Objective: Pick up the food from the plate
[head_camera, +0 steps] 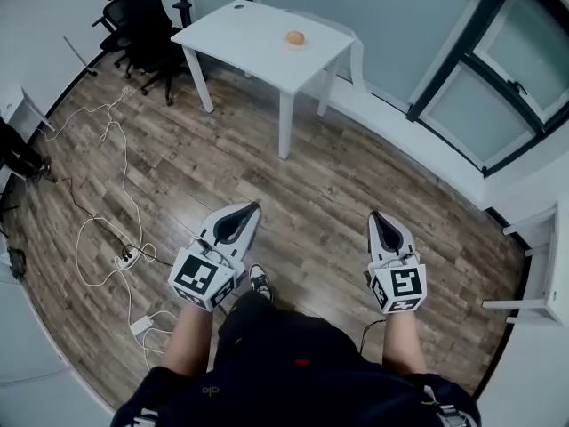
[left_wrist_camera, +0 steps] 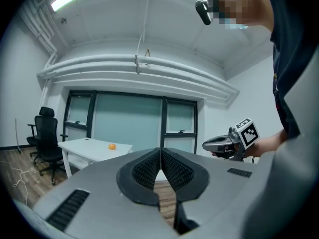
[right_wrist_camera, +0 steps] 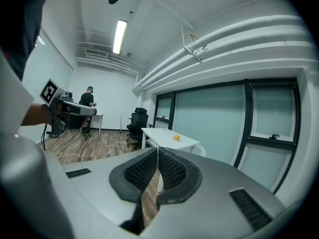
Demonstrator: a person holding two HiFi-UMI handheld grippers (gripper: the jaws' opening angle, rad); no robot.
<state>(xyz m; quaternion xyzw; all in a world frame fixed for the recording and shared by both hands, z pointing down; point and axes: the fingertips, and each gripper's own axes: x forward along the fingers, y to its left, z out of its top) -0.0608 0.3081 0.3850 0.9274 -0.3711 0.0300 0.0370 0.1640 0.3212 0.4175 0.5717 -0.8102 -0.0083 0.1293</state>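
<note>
A round orange food item [head_camera: 295, 38] rests on a small plate on the white table [head_camera: 240, 27] across the room, far ahead of both grippers. It also shows small in the left gripper view [left_wrist_camera: 112, 146] and the right gripper view [right_wrist_camera: 176, 138]. I hold my left gripper [head_camera: 252, 207] and right gripper [head_camera: 374, 214] at waist height above the wooden floor, well short of the table. Both have their jaws shut with nothing between them: the left gripper's [left_wrist_camera: 160, 152] and the right gripper's [right_wrist_camera: 158, 151] ribbed pads meet.
Black office chairs [head_camera: 142, 16] stand left of the table. White cables [head_camera: 98, 229] and a power strip [head_camera: 125, 258] lie on the floor at left. Glass panels [head_camera: 498, 87] line the far wall. A second person [right_wrist_camera: 88, 103] stands at the room's far end.
</note>
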